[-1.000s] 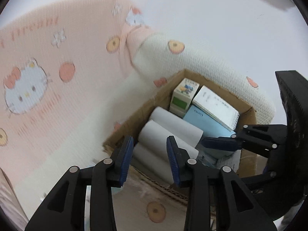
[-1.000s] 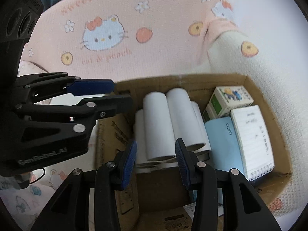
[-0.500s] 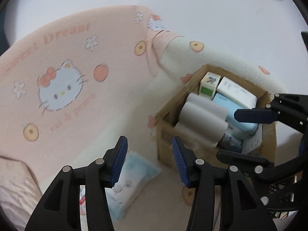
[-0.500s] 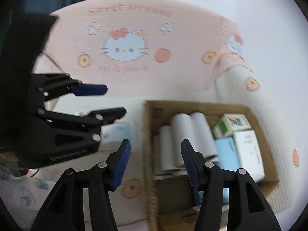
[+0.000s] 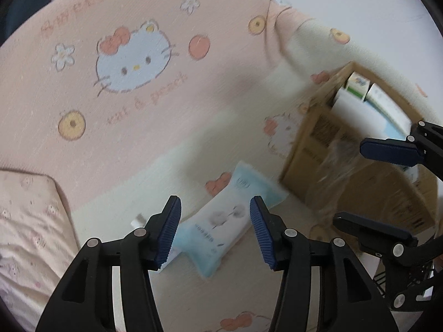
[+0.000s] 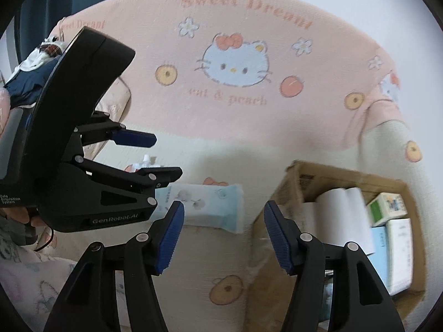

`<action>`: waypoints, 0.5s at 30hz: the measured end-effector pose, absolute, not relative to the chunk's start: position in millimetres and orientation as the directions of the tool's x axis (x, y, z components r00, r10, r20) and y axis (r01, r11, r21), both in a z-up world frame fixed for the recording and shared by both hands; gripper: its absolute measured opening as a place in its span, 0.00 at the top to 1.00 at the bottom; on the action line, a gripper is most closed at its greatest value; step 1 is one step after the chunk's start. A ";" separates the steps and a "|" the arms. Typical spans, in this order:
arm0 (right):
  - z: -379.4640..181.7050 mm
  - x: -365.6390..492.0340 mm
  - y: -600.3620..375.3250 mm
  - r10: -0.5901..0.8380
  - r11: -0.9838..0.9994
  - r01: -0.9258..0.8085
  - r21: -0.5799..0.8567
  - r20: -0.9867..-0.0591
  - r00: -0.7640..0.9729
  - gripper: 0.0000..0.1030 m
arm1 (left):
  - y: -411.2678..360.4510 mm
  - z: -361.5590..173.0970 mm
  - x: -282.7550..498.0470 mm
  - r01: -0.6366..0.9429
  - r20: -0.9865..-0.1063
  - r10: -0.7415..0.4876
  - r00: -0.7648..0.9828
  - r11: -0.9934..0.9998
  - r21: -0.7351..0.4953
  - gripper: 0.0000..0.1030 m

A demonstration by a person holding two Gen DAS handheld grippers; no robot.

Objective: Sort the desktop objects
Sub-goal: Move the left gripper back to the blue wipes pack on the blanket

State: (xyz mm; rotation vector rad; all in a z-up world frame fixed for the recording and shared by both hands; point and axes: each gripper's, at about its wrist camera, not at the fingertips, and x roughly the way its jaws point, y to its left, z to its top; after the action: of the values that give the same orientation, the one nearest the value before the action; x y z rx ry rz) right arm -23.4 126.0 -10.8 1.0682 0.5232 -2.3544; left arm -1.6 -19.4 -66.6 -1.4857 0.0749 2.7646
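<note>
A light blue pack of wipes (image 5: 221, 221) lies flat on the cream blanket; it also shows in the right wrist view (image 6: 207, 202). My left gripper (image 5: 214, 232) is open and empty, hovering above the pack. My right gripper (image 6: 223, 235) is open and empty, between the pack and a cardboard box (image 6: 277, 215). The box (image 5: 318, 138) holds white paper rolls (image 6: 346, 215), a green-and-white carton (image 6: 386, 209), a blue pack and a white notepad (image 6: 401, 249). A small white-capped item (image 6: 145, 161) lies beyond the left gripper.
A pink Hello Kitty blanket (image 6: 235, 63) rises behind the cream surface. A pink pillow (image 5: 27, 221) lies at left. Dark clothing (image 6: 30, 77) sits at the far left, a blue curtain behind it.
Both grippers have pulled back and swung left, away from the box. The wipes pack has come into view under the left gripper. Both stay open.
</note>
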 end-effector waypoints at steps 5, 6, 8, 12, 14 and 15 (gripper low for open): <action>-31.6 -26.8 115.3 -0.270 -0.791 0.594 -0.147 -0.787 -0.555 0.44 | -35.1 -92.9 2.5 -0.009 -0.866 -0.014 -0.500 -1.000 0.021 0.43; -34.7 -27.1 113.5 -0.273 -0.788 0.597 -0.150 -0.784 -0.557 0.44 | -38.7 -98.3 4.2 -0.003 -0.871 -0.009 -0.491 -1.000 0.012 0.43; -42.9 -28.1 110.5 -0.282 -0.785 0.601 -0.149 -0.778 -0.562 0.44 | -48.1 -110.0 9.9 0.013 -0.881 0.006 -0.473 -1.000 -0.013 0.43; -58.5 -27.9 103.5 -0.323 -0.778 0.616 -0.122 -0.763 -0.559 0.41 | -62.9 -126.9 23.2 0.040 -0.886 0.012 -0.464 -0.999 -0.035 0.42; -67.7 -28.3 98.2 -0.330 -0.776 0.621 -0.111 -0.768 -0.550 0.38 | -68.4 -135.5 29.4 0.055 -0.889 0.026 -0.457 -0.997 -0.057 0.41; -72.3 -29.2 95.5 -0.329 -0.774 0.624 -0.111 -0.771 -0.545 0.38 | -71.2 -138.8 30.6 0.062 -0.891 0.037 -0.453 -0.995 -0.073 0.41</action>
State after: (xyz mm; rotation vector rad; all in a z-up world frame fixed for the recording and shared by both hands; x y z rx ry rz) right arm -29.2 95.5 -72.3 1.0415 0.5107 -2.3036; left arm 30.6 -71.2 -138.8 -1.6503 -0.1493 2.6857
